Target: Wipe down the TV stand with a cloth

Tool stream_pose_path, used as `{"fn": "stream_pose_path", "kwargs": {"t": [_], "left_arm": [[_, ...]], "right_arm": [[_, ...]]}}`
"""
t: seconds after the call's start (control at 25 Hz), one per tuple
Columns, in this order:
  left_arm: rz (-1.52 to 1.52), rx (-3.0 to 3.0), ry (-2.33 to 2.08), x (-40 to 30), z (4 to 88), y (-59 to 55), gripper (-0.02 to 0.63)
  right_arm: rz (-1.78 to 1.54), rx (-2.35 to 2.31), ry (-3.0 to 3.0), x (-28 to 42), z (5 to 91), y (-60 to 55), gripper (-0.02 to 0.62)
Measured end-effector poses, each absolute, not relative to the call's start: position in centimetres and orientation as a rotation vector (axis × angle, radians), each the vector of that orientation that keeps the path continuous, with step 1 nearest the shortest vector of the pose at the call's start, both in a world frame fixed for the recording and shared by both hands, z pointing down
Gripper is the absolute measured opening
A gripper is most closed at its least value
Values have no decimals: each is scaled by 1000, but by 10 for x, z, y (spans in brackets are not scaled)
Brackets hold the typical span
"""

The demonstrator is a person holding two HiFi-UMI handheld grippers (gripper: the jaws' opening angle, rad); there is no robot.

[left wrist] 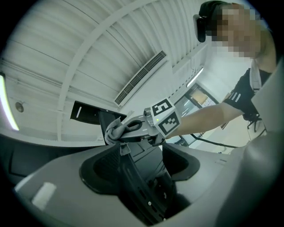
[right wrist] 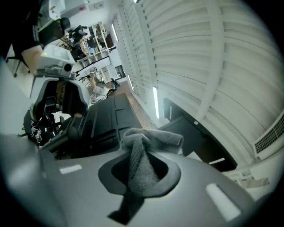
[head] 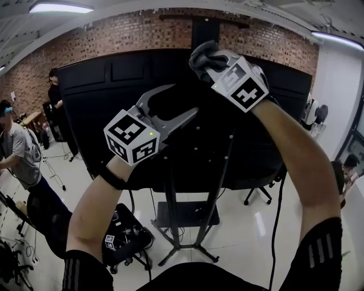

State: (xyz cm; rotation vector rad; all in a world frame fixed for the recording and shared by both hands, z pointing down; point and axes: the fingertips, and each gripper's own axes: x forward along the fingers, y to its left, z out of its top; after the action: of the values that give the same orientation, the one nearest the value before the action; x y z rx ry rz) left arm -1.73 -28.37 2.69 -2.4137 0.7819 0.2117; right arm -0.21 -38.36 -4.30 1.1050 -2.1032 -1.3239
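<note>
Head view: right gripper [head: 207, 63], up at 12 o'clock before the large black TV back [head: 102, 91] on its black metal stand [head: 187, 216], has its fingers clamped on a crumpled grey cloth [head: 200, 57]. Left gripper [head: 183, 101], at its 8 o'clock, has its fingers apart.

Open-plan lab or workshop space: a red brick back wall [head: 114, 34] under a white ribbed ceiling [left wrist: 66, 40] with long strip lights [head: 60, 8] and a slotted air vent [left wrist: 140, 77]. Loose black cables [head: 54, 170] trail over the glossy white floor [head: 250, 238]. A large black flat screen [head: 91, 102] stands mid-room on a black metal TV stand [head: 187, 227]. A person in a grey T-shirt [head: 20, 150] works at left, and a wheeled office chair [head: 259, 193] stands behind.
</note>
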Motion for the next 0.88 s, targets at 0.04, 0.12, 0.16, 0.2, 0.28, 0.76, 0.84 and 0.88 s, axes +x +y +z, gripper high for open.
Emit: {"fn": "stream_pose_path", "kwargs": {"t": [0.04,0.12,0.16,0.2,0.28,0.76,0.84,0.88], "left_arm": [[217,-2423,786,-17,33,-285,321],[214,-2433,788,-16,46,-285,321],[205,-2434,789,-14,53,-284,321],[192,-2432,790,-13,61,-283,321],[157,-2429,793,-10,77,-282,321],[148,-2516,865,-14,162,-277,321],[144,-2529,884,-18,177,-277,321],[141,-2537,894,-20,184,-277,322]], "right_arm": [[-1326,1089,-2087,-2,-31,-384,17],[-1322,1056,-2054,-2,-6,-385,17],[-1327,1037,-2024,-3,7,-385,17],[-1342,1015,-1979,-4,20,-385,17],[-1386,966,-1854,-6,49,-388,17],[-1571,701,-1345,-15,193,-393,16],[-1609,665,-1242,-18,212,-393,15],[-1608,650,-1226,-20,222,-392,15]]}}
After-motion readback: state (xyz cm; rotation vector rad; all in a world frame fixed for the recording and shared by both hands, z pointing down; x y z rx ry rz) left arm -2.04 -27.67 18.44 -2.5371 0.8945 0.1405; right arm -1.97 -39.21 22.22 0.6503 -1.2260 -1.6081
